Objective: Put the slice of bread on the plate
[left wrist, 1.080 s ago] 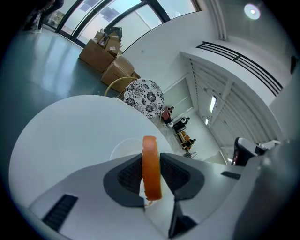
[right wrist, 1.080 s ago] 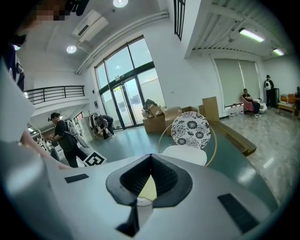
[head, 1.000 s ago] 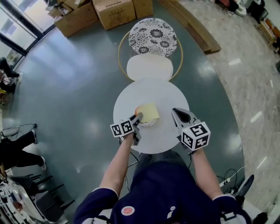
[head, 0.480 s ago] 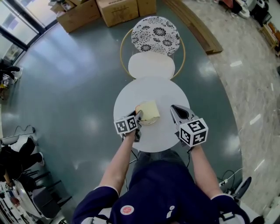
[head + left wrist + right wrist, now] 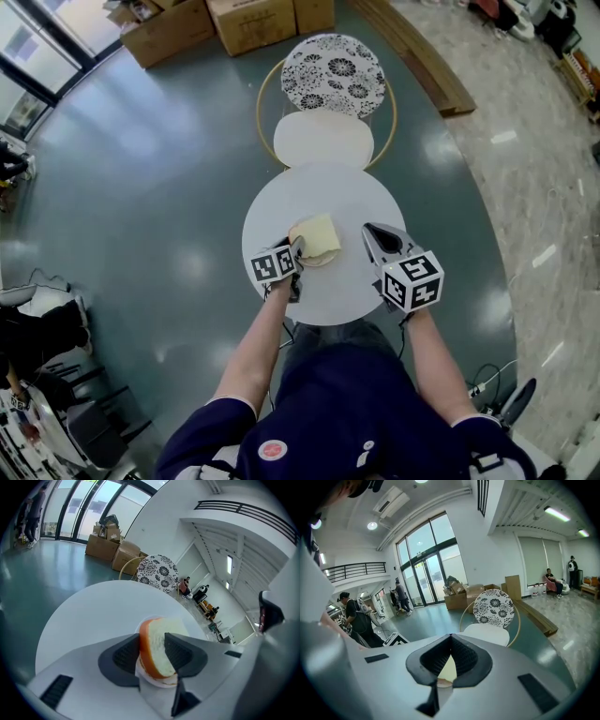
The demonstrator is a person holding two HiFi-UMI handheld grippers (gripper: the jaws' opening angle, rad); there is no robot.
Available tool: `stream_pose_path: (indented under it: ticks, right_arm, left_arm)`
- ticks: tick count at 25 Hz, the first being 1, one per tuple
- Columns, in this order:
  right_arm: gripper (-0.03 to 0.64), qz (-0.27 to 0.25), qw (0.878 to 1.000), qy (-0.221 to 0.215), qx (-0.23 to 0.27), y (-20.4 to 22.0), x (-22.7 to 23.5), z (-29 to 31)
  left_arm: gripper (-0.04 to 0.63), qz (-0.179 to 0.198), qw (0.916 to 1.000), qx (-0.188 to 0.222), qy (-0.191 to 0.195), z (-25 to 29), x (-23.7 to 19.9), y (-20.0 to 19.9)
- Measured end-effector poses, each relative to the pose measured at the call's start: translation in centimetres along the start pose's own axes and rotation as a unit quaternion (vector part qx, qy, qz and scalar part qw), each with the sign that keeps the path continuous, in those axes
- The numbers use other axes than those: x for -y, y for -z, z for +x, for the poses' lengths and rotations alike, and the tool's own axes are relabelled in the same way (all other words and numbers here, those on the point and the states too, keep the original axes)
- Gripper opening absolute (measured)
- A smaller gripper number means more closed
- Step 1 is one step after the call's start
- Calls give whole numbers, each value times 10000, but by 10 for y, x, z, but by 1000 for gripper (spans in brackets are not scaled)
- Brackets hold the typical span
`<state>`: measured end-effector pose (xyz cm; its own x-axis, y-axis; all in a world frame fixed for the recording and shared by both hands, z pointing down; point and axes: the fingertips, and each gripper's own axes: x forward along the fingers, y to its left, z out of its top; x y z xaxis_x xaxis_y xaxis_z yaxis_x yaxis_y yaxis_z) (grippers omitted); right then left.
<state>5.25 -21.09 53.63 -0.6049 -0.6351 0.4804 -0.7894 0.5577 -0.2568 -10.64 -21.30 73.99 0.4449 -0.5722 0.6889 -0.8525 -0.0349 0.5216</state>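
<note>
My left claw [image 5: 151, 641] had just been spreading round the bread [image 5: 158, 654] on the plate [image 5: 158, 682], perhaps touching its crust, so retreating could drag it off; my right claw [image 5: 450, 638] was pressed together.

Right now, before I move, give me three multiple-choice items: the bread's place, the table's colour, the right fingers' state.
1. Where is the bread slice? A on the plate; B held up in the air; C out of view.
2. The table top is: A black; B white; C green.
3. The right gripper has its fingers: A wide apart; B clamped on bread; C together, empty.
Answers: 1 A, it rests on the small plate; 2 B, the round top is plain white; 3 C, their tips meet with nothing between.
</note>
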Motion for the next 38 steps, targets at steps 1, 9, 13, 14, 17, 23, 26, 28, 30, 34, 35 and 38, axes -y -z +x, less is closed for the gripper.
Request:
stream_pose_path:
  ticks: [1,9,13,14,17,23,26,28,30,34,35,38]
  right_arm:
    - [6,-2,10000,3,3,0,0,0]
    - [6,-38,10000,11,65,-4,-4,-4]
    - [6,-66,9999,18,97,-5,-3,-6]
    - [6,-67,9999,17,105,-5,-3,-7]
    - [6,-82,9999,0,141,-7,-4,-8]
    - [6,-107,9995,-128,257,-15,-12,-4]
    - [6,-128,9991,-211,352,-22,-18,-1]
    - [6,-152,9986,-276,426,-28,-24,2]
    - [6,-169,9980,-348,503,-34,-31,3]
    - [6,-194,9961,-535,670,-46,-44,7]
    - [6,-212,9956,-579,710,-48,-48,7]
    - [6,-266,9941,-677,808,-55,-57,3]
  left_arm:
    - [153,6,10000,5,-23,1,0,0]
    - [167,138,9994,41,-320,1,-3,-2]
    - [195,126,9990,104,-408,-2,-8,-2]
    - [203,126,9989,126,-433,-3,-9,-2]
    - [209,153,9984,301,-448,-13,-9,-10]
    - [207,816,9940,718,-122,-49,22,-40]
    - [204,1195,9887,900,124,-69,45,-50]
    - [179,1359,9850,1041,230,-85,59,-56]
    - [114,1531,9803,1202,343,-100,75,-60]
    - [49,2033,9667,1480,483,-126,104,-69]
    - [36,2164,9628,1542,494,-132,109,-72]
    - [8,2383,9523,1801,624,-150,129,-83]
